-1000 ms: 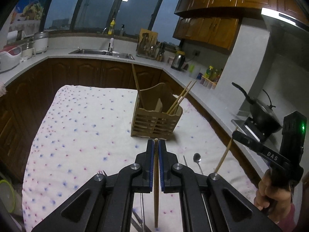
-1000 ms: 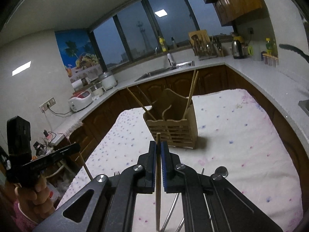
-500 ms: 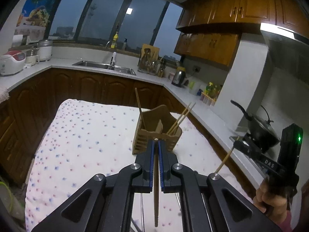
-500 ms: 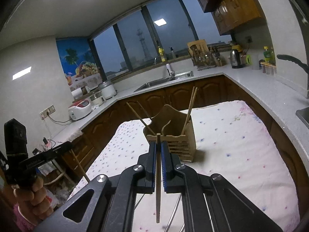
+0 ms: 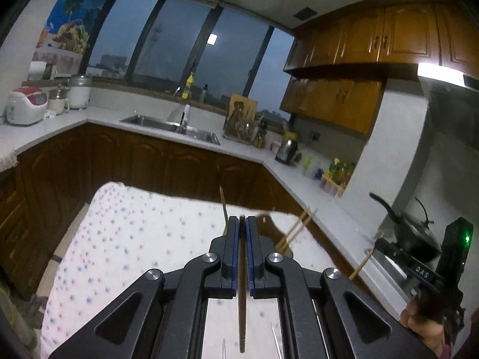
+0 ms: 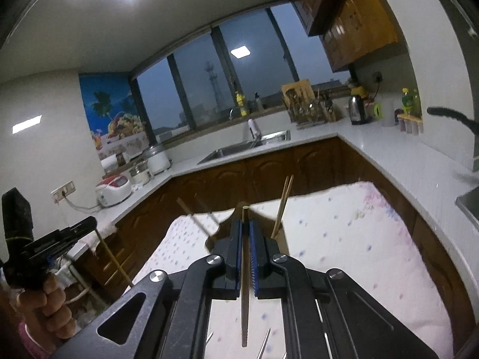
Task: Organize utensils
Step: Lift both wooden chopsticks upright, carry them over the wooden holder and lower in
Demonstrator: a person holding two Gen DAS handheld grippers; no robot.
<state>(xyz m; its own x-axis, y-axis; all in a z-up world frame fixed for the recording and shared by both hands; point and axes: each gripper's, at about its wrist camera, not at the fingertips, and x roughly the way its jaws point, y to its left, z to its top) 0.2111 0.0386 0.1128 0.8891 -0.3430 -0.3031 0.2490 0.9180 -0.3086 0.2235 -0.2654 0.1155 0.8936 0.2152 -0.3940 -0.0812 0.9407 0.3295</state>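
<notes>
My left gripper is shut on a wooden chopstick that runs back between the blue pads. Just beyond the fingertips a wooden utensil holder shows only at its right edge. Chopsticks lean out of it. In the right wrist view my right gripper is likewise shut on a chopstick. The holder is mostly hidden behind it, with chopsticks sticking up. Each view shows the other gripper off to one side with its stick: the right one and the left one.
A white cloth with coloured dots covers the table. Tips of metal utensils lie on it under the grippers. A counter with a sink runs behind, and a black pan sits on the stove at the right.
Both grippers have risen and tipped upward with their chopsticks. The holder has slid down in both views and is now mostly hidden behind the fingertips.
</notes>
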